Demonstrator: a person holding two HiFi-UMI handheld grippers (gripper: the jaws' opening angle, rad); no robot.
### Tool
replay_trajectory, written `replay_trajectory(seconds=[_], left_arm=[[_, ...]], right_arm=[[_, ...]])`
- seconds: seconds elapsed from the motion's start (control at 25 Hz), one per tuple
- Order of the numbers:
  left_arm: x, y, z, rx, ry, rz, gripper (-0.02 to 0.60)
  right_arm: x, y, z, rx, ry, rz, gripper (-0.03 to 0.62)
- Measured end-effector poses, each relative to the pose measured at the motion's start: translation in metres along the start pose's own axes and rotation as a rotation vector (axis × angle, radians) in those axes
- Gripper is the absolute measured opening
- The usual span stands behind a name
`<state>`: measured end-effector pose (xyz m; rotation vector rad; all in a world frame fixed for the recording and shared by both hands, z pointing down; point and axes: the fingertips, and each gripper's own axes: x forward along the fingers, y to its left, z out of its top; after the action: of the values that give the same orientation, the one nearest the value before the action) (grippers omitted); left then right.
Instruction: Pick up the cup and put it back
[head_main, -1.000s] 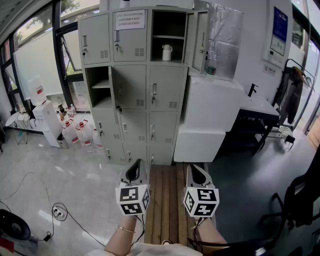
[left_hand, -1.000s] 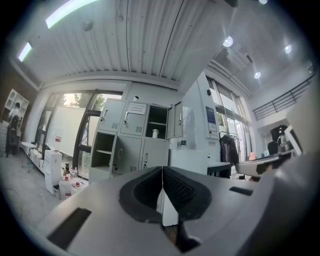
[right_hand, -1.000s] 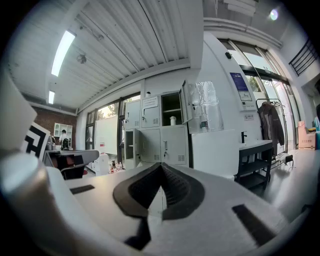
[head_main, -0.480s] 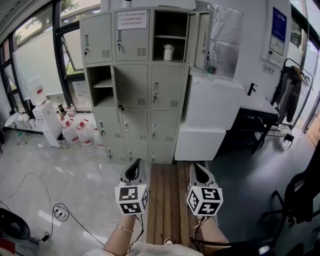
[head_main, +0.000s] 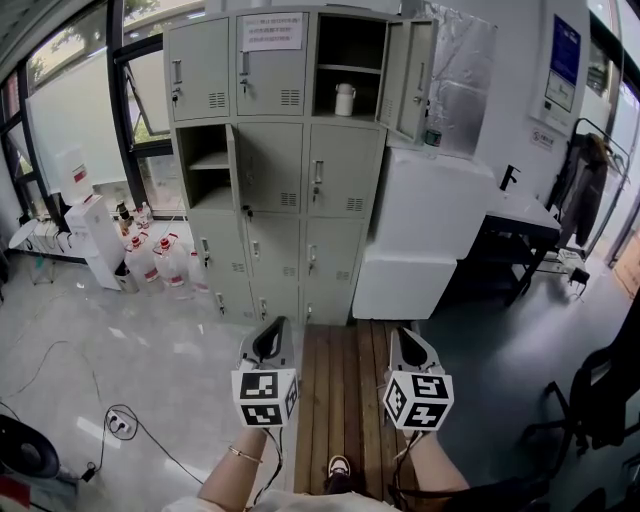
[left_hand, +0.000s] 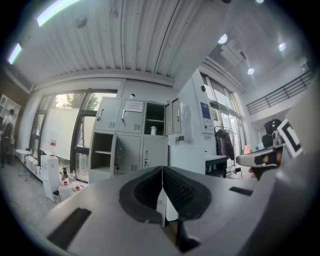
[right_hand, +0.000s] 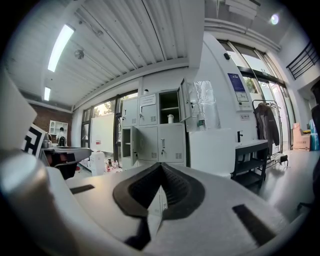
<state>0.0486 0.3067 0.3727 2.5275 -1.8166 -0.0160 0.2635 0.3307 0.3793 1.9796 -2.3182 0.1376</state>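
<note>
Well, the white cup (head_main: 345, 99) stands on the shelf of an open locker compartment (head_main: 335, 45), well apart from both grippers. The left hand-held gripper (head_main: 272, 338) and right hand-held gripper (head_main: 406, 342) are closed and empty. The cup looks rigid, smooth and probably light, so I'd pinch it mid-body.

I have stepped nearer the lockers (head_main: 290, 150). They fill more of the head view, and the cup (head_main: 345, 99) in the open top compartment looks larger and sits a little further right. My right claw (head_main: 408, 348) has drifted right, away from my left claw (head_main: 272, 338). My shoe (head_main: 340, 467) shows further onto the wooden platform (head_main: 345, 395).
</note>
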Motion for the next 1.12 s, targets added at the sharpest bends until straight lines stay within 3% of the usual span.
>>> replay_trajectory(seconds=[0.28,1.12], left_arm=[[0.041,0.013,-0.003,0.012,0.011,-0.030,0.011],[0.272,0.062,0.031,-0.008,-0.053,0.088,0.011]], right_arm=[[0.043,-0.011,0.007,-0.012,-0.012,-0.002,-0.008],[0.280,-0.093,0.077,-0.049,-0.065,0.093,-0.008]])
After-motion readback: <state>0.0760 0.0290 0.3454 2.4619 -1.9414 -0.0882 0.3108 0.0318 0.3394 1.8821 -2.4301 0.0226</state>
